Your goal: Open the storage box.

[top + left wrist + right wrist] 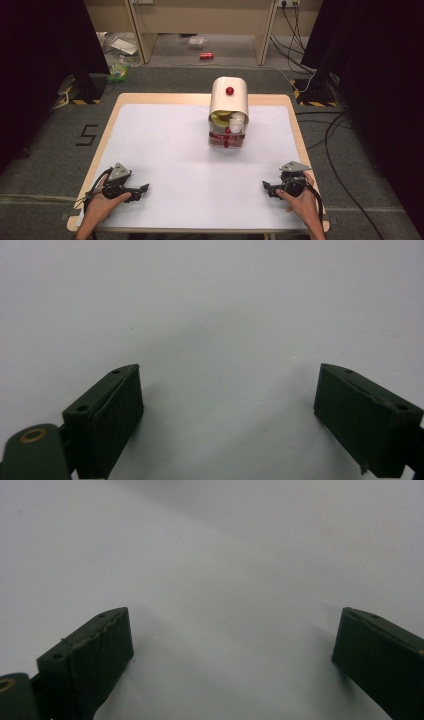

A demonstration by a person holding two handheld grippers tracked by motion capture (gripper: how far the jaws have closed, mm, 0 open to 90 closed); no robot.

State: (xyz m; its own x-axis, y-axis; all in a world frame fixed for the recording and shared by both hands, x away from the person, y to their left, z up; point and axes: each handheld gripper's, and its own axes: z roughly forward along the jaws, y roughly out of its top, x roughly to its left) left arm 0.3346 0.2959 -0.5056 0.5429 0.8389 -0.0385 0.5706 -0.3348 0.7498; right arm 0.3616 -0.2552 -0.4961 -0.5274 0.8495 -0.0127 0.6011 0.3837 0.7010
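Note:
A cream bread-bin-like box (229, 100) with a red knob (229, 91) stands at the far middle of the white table (165, 150). Its front is lifted, and yellow, white and red items (227, 125) show inside. My left gripper (145, 189) rests near the front left edge, held by a hand, its jaws pointing toward the middle. My right gripper (265, 187) rests near the front right edge and points inward too. In the left gripper view, the left gripper (227, 405) stands open over bare table. In the right gripper view, the right gripper (232, 655) is open with nothing between the jaws.
The table's wooden rim (300, 135) frames the white top. Beyond it lie a grey floor with cables (330, 135), a red can (206, 56), a wooden desk frame (200, 20) and dark curtains at both sides.

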